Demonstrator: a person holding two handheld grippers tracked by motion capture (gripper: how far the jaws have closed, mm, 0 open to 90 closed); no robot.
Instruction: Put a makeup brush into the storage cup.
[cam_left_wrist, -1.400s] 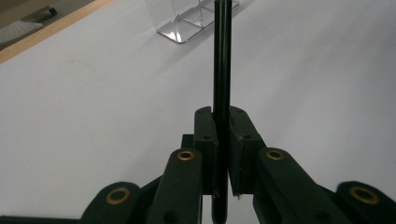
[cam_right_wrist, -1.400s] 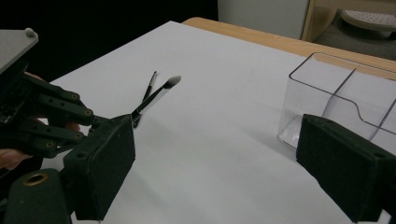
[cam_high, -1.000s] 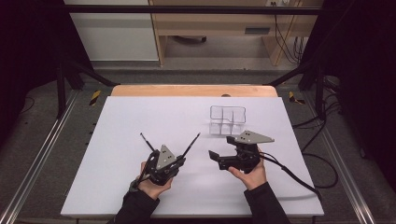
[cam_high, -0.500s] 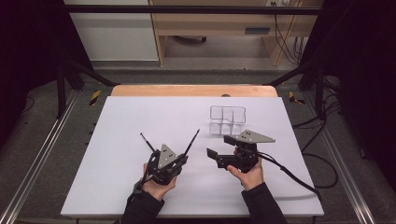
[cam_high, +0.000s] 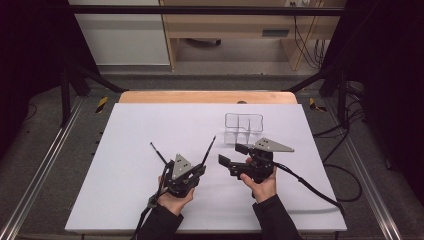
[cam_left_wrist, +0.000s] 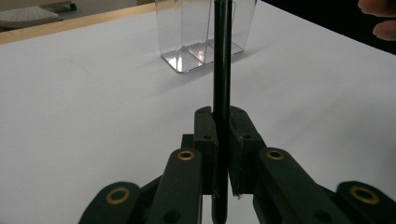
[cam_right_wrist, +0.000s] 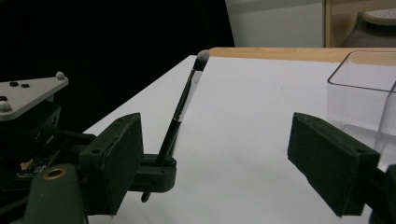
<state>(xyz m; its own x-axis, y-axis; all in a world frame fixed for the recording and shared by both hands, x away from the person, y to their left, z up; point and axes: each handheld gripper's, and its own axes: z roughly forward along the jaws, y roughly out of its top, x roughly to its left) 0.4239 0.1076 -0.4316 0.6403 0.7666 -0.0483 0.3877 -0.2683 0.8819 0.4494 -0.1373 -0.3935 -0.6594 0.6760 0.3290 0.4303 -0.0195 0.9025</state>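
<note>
The brush is up off the table, pinched low on its black handle between the pressed-together jaws of the left gripper, its pale tip tilted up and toward the clear organizer. That divided plastic box stands on the white table just beyond the brush tip, a little to the right, empty as far as the high view tells. A second thin dark stick slants up from the same left gripper on the side away from the organizer; what it is cannot be made out. The right gripper sits close in front of the organizer, its jaws spread wide with nothing between them, though they have just been narrowing a little. By the look of it this is the carrying step: brush picked up, not yet placed. The next move seems to call for lifting the brush over the organizer's rim, standing it more upright above one compartment, then letting go, with the right gripper free to steady the light box.
</note>
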